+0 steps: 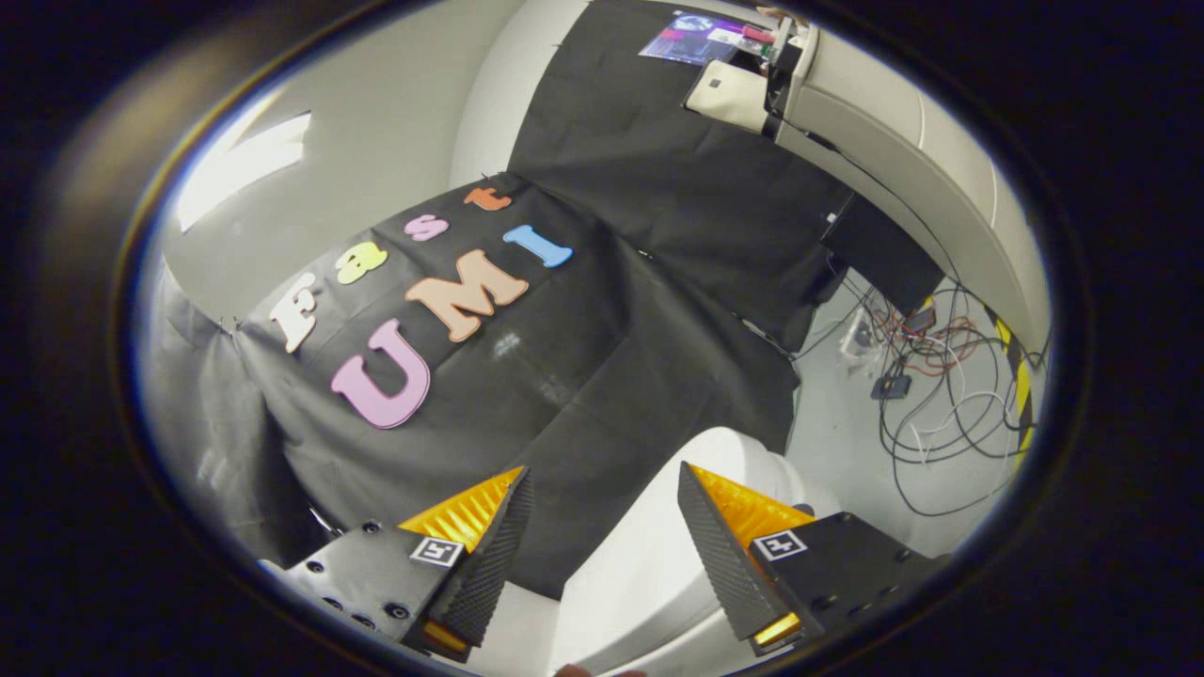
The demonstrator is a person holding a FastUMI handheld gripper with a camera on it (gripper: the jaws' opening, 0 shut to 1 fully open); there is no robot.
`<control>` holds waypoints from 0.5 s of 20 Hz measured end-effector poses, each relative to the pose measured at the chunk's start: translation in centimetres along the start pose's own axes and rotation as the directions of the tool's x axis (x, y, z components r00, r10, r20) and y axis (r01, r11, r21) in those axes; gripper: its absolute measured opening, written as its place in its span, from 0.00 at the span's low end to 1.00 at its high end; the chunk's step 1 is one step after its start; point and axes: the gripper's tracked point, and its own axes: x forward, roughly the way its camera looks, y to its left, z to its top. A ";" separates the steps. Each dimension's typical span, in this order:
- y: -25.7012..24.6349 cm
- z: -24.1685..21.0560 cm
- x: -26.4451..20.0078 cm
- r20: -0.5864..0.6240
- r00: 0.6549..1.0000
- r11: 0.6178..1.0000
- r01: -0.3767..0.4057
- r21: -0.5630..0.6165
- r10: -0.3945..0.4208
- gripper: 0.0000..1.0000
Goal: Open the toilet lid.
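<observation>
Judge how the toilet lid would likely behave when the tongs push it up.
The lid looks like smooth, glossy moulded plastic, so probably stiff yet slippery. It seems broad and curved, so likely swings as one piece. The open tongs straddle it without pinching.

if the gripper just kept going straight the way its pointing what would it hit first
Most likely the white toilet lid, whose surface lies between the open fingers of the gripper and just ahead. Past it hangs the black cloth wall. Depth is unclear in this fisheye view.
</observation>
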 end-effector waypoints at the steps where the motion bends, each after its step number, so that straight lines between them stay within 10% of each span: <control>1: -0.4 -0.4 -0.3 -0.003 1.000 1.000 0.011 0.014 -0.011 0.96; 10: -6.3 -3.0 -1.7 -0.034 0.988 0.983 0.156 0.095 -0.153 0.96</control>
